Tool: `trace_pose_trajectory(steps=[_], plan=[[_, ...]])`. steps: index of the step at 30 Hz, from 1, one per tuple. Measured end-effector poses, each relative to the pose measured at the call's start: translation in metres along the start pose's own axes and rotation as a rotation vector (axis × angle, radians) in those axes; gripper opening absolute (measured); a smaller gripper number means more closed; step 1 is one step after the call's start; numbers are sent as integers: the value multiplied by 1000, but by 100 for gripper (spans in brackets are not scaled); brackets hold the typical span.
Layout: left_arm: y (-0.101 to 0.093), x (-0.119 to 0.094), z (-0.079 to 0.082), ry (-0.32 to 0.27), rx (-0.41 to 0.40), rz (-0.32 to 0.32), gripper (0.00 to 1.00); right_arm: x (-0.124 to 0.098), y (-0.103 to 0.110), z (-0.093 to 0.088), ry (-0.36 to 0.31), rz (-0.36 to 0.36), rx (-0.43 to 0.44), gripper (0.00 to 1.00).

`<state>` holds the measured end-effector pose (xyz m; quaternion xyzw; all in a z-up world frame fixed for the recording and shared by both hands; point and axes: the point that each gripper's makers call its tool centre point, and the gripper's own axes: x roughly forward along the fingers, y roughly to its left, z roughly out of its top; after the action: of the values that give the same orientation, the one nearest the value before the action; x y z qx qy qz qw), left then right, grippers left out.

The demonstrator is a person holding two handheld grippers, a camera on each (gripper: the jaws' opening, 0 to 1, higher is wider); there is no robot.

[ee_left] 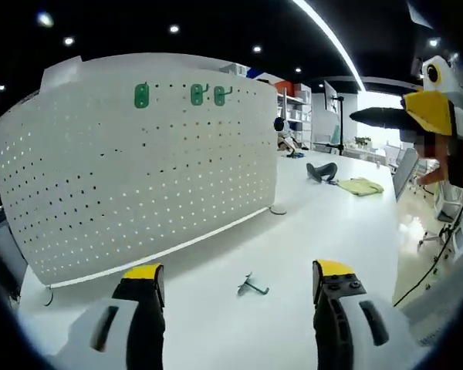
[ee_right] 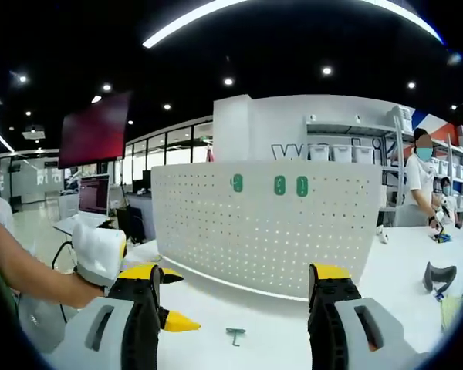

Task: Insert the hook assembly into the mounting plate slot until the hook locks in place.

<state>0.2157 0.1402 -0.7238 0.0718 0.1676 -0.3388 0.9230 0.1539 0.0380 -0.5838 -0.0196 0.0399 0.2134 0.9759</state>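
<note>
Small green hook (ee_left: 252,287) lying loose on the white table (ee_left: 324,223) just before the pegboard (ee_left: 139,169), likely light, stiff and slippery, best pinched by its flat back plate, with left gripper (ee_left: 239,289) and right gripper (ee_right: 235,297) both spread apart, empty.

White counter (ee_left: 324,223), glossy. White pegboard panel (ee_left: 139,169) stands upright on it; counter extends in front of and past the panel's end. One loose green hook (ee_left: 251,287) lies flat on the counter in front of the panel, apart from its base. Beyond the panel's end: a small round disc (ee_left: 278,210) just beside the base, then farther out a dark curved object (ee_left: 322,171) and a yellow cloth (ee_left: 360,186) just beside it.
</note>
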Motion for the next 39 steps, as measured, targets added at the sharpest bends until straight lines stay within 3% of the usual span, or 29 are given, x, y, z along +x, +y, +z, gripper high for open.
trace_pose_trajectory(steps=[4,9,15,22,32,39], plan=[[-4,13,-8,23,43,-58,72,-3,-8,0,3,-22,-2,80],[-1,28,-16,52,106,-88,53,-5,-14,-1,11,-44,-5,80],[-2,44,-36,112,204,-152,34,-1,-19,-3,20,-58,-6,80],[-5,63,-52,149,250,-194,21,6,-20,-5,28,-65,-4,80],[-3,86,-77,215,270,-212,15,6,-34,-11,46,-98,0,79],[-8,94,-81,221,269,-227,11,7,-41,-17,61,-109,5,79]])
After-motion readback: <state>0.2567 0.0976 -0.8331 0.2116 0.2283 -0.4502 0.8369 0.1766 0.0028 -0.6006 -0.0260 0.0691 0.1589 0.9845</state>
